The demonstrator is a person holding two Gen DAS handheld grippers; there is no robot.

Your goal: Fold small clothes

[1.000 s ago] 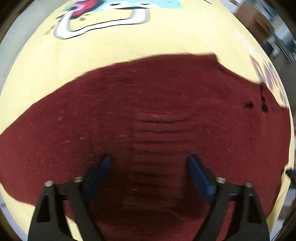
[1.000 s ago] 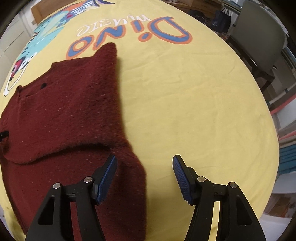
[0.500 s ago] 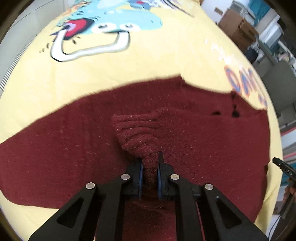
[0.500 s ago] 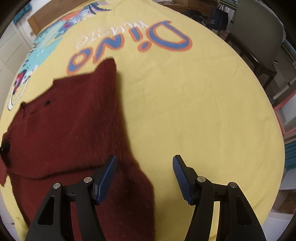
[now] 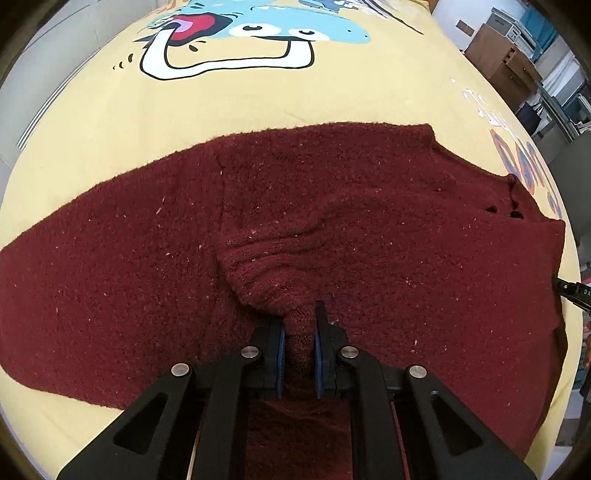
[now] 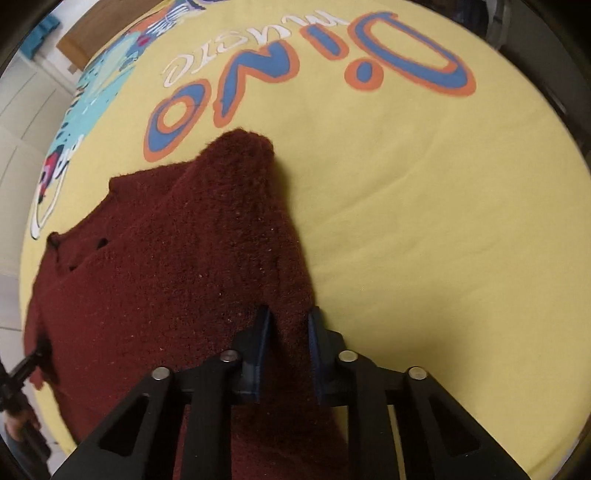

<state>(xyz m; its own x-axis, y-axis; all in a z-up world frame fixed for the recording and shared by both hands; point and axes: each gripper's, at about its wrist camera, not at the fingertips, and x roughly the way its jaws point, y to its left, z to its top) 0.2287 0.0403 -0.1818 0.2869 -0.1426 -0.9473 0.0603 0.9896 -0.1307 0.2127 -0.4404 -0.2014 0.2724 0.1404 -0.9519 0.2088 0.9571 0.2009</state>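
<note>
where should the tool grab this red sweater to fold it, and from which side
Take the red sweater at its edges, coming from above: it lies flat on the yellow sheet, so only a pinched-up ridge gives a hold. The right tool grips the side edge, the left tool a ribbed bunch.

Dark red knit sweater (image 5: pixel 369 229) — on a yellow cloth (image 6: pixel 424 206) printed blue, orange, turquoise.

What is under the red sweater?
The red sweater lies on a yellow sheet printed with a cartoon dinosaur and big letters. Whatever print or thing lies right beneath the knit is covered, so I cannot see it.
</note>
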